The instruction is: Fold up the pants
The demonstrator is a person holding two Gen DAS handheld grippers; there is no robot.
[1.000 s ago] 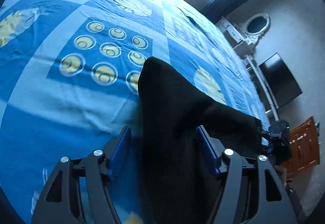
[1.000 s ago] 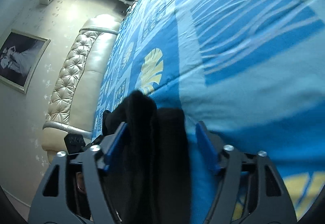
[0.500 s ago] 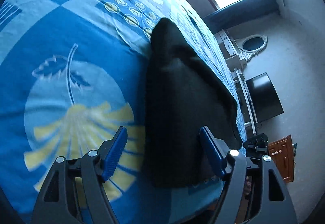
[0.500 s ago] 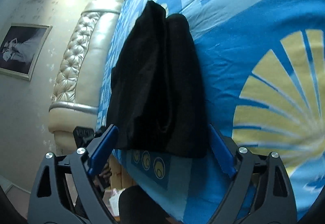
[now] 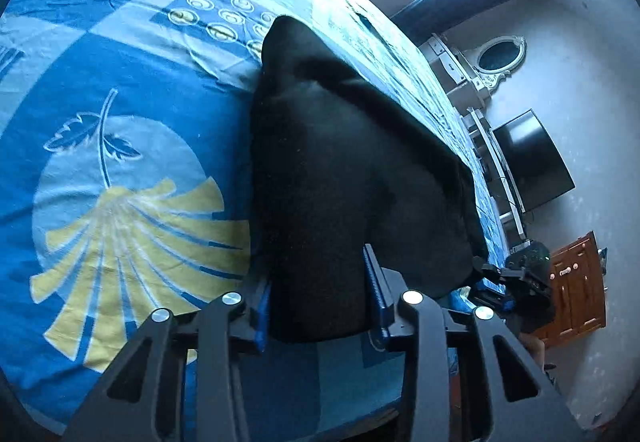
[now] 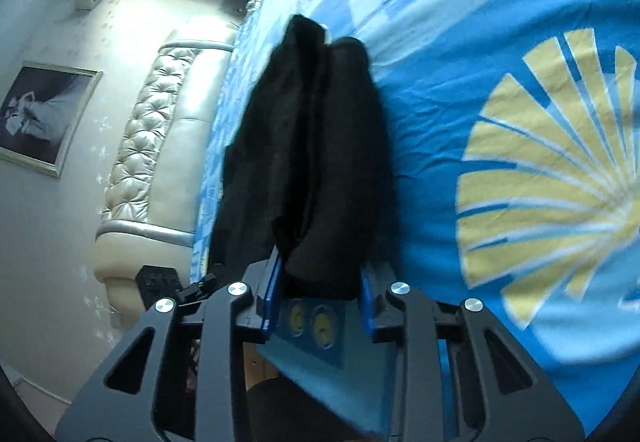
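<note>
Between your fingers at six o'clock, the black pants (image 5: 340, 169) are lying on the bedspread (image 5: 120, 121), stretching toward twelve; left gripper (image 5: 318, 298) and right gripper (image 6: 320, 282) are each pinching a near-edge corner.

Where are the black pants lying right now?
In both wrist views the black pants lie on the blue bedspread, their near edge between each gripper's blue pads.

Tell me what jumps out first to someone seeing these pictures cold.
The black pants dominate both views, lying in a long dark bundle across the blue patterned bedspread. Each near corner sits between blue-padded jaws: the left gripper on one, the right gripper on the other. A big yellow fan print glows beside them.
</note>
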